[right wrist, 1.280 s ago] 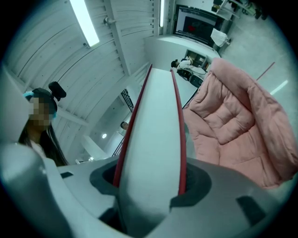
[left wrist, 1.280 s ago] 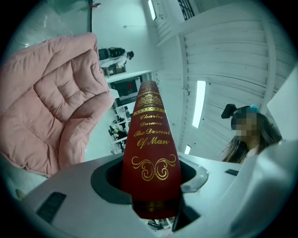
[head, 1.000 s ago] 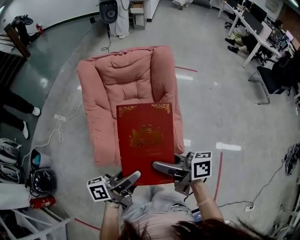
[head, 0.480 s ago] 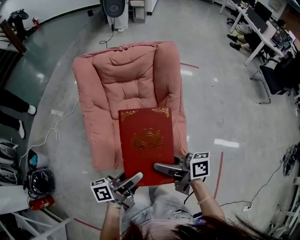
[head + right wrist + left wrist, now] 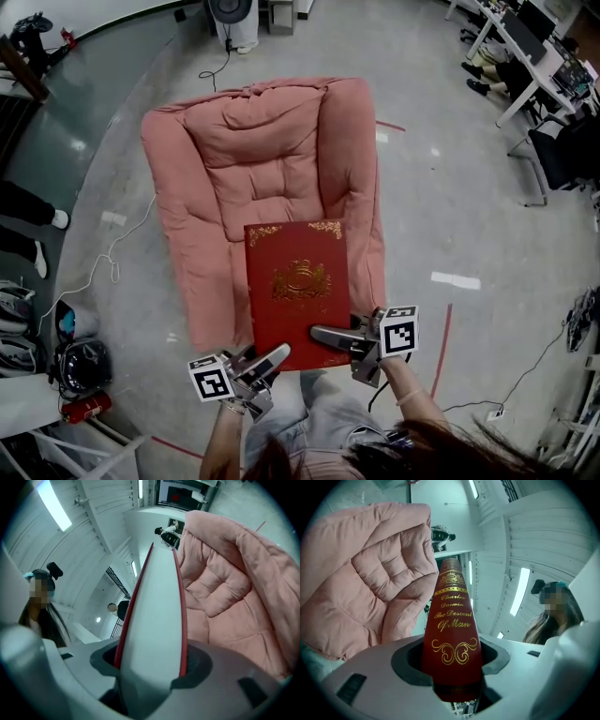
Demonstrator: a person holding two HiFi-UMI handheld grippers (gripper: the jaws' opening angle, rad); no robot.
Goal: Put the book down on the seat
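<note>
Overhead, you held the red book (image 5: pixel 298 286) flat above the front seat edge of the armchair (image 5: pixel 253 159), left gripper (image 5: pixel 267 359) and right gripper (image 5: pixel 328 333) at its near corners so it would land level. Left gripper view: jaws clamped the spine (image 5: pixel 452 634), pointing level toward the armchair. Right gripper view: jaws gripped the page edge (image 5: pixel 154 620) likewise

gold lettering on the red book's spine (image 5: pixel 452 620): "charles darwin", "the descent of man"
</note>
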